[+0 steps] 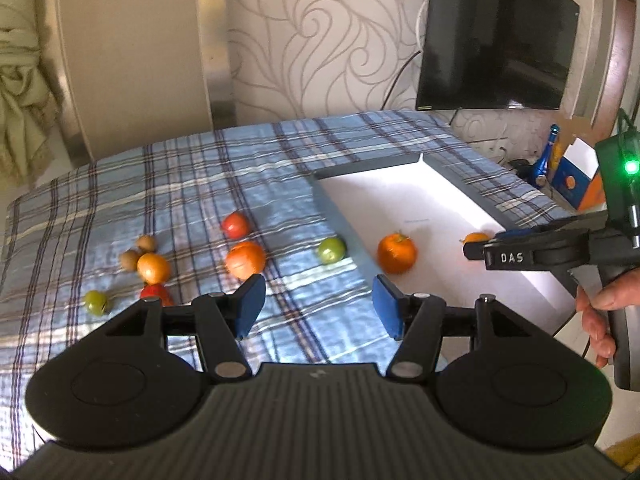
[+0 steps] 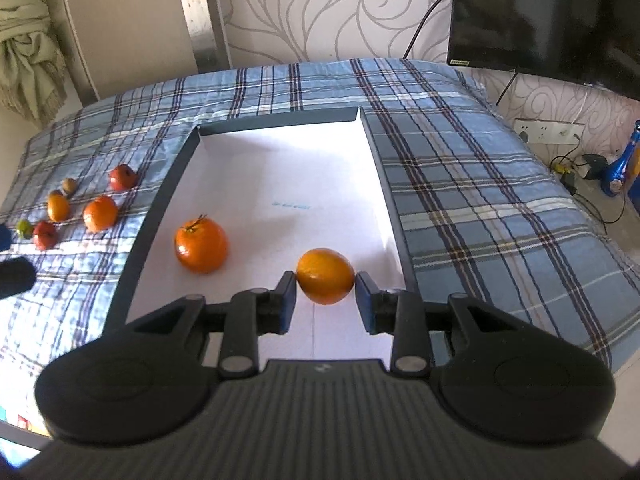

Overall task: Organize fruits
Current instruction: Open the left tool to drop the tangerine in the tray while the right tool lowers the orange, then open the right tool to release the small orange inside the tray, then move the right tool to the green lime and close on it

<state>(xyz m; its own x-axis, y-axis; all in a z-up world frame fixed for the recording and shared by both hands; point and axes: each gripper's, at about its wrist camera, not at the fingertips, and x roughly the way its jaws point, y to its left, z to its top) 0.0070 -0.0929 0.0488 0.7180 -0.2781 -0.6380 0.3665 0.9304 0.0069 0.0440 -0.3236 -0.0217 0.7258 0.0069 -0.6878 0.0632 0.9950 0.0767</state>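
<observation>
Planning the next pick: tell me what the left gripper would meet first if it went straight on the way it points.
Probably the bare checked cloth just ahead of the open left gripper; no fruit lies between its fingers. Farther along sits the green fruit beside the tray, though depth is unclear.

Red fruit [image 1: 157, 293] partly hidden behind left hand-held gripper [image 1: 319, 305] arm.
</observation>
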